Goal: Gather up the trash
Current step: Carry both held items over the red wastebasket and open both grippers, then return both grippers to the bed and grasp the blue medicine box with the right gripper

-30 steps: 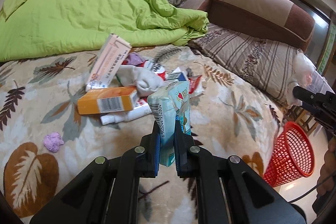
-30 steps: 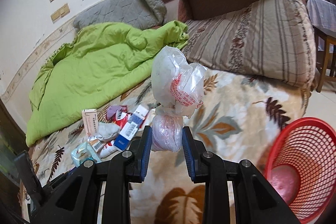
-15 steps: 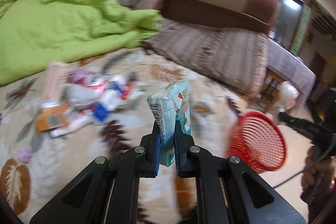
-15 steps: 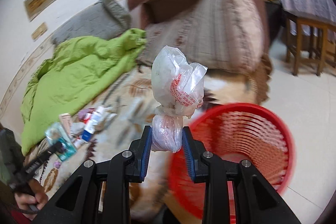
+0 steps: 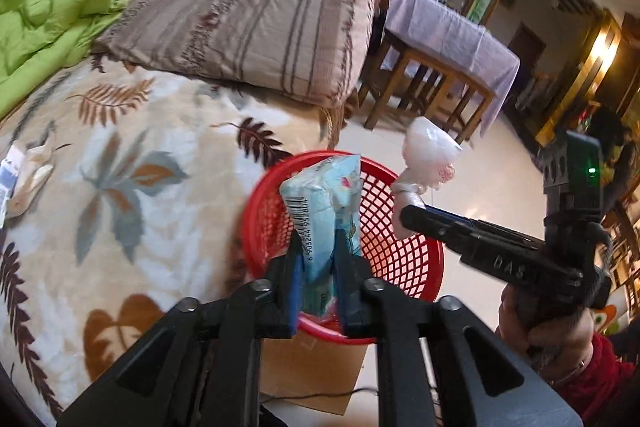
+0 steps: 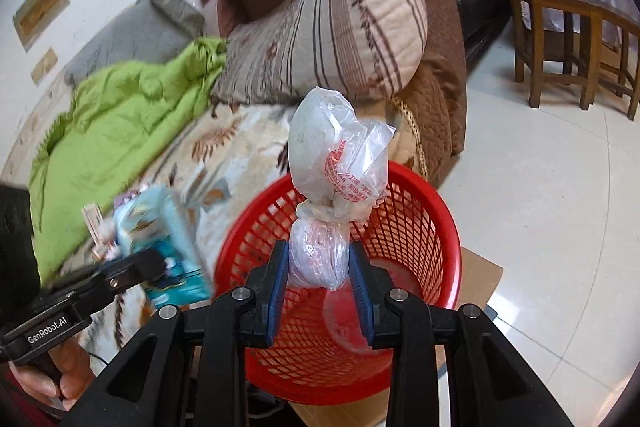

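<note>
- The left gripper (image 5: pixel 317 269) has its jaws closed tight on a light-blue tissue pack (image 5: pixel 323 223), which stands upright between the blue pads with its barcode edge facing left.
- Straight ahead of and below these jaws sits the red mesh basket (image 5: pixel 394 255), on the floor beside the bed; the pack is held over its near-left rim.
- The right gripper (image 6: pixel 319 269) has its jaws pressed against the lower bulb of a knotted clear plastic bag (image 6: pixel 338 163); the larger upper part, with red print, rises above the jaws.
- In the right wrist view the red basket lies directly beyond and under the jaws, with the bag held over its opening. A flat piece of cardboard (image 6: pixel 478 277) lies under the basket on the tiled floor.
- To the left of the right jaws, the left gripper with its blue pack shows blurred, over the basket's left side.
- To the left of the left jaws spreads the leaf-patterned blanket (image 5: pixel 120 163) on the bed; beyond it lie a striped pillow (image 5: pixel 256 27) and a green quilt (image 5: pixel 44 19).
- To the right beyond both pairs of jaws stands a wooden table with a lilac cloth (image 5: pixel 448 31).
</note>
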`<action>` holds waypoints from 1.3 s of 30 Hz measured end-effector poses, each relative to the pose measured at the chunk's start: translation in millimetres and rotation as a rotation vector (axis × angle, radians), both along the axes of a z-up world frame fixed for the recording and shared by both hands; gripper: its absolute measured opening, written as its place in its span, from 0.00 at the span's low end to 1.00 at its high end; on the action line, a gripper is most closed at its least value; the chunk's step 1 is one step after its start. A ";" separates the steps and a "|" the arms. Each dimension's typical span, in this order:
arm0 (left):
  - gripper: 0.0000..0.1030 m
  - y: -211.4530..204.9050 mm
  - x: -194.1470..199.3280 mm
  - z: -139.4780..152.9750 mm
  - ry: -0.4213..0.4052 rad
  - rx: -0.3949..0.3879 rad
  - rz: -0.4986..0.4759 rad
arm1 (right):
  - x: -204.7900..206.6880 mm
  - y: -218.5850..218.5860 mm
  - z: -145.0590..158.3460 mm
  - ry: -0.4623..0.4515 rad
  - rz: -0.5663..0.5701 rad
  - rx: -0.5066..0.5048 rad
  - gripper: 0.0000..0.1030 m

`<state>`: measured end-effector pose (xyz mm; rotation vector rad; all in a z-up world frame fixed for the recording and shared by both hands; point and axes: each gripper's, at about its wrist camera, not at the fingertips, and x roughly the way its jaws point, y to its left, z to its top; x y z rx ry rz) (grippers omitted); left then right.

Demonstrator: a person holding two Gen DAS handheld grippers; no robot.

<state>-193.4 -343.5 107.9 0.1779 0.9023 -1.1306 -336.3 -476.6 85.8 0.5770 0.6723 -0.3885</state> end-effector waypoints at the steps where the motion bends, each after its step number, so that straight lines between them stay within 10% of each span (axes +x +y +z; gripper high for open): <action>1: 0.44 -2.4 -0.8 -0.4 0.000 0.004 0.003 | -0.4 -0.7 -0.8 0.003 -0.004 0.001 0.39; 11: 0.70 56.6 14.4 17.8 -0.061 -0.046 0.153 | -1.3 7.6 4.3 -0.027 -0.014 0.005 0.44; 22: 0.72 191.8 63.0 12.2 -0.141 -0.003 0.463 | 59.4 83.5 6.5 -0.018 0.204 -0.017 0.45; 39: 0.72 374.6 173.6 -51.8 0.036 -0.029 1.004 | 188.1 190.2 10.5 0.054 0.490 -0.006 0.47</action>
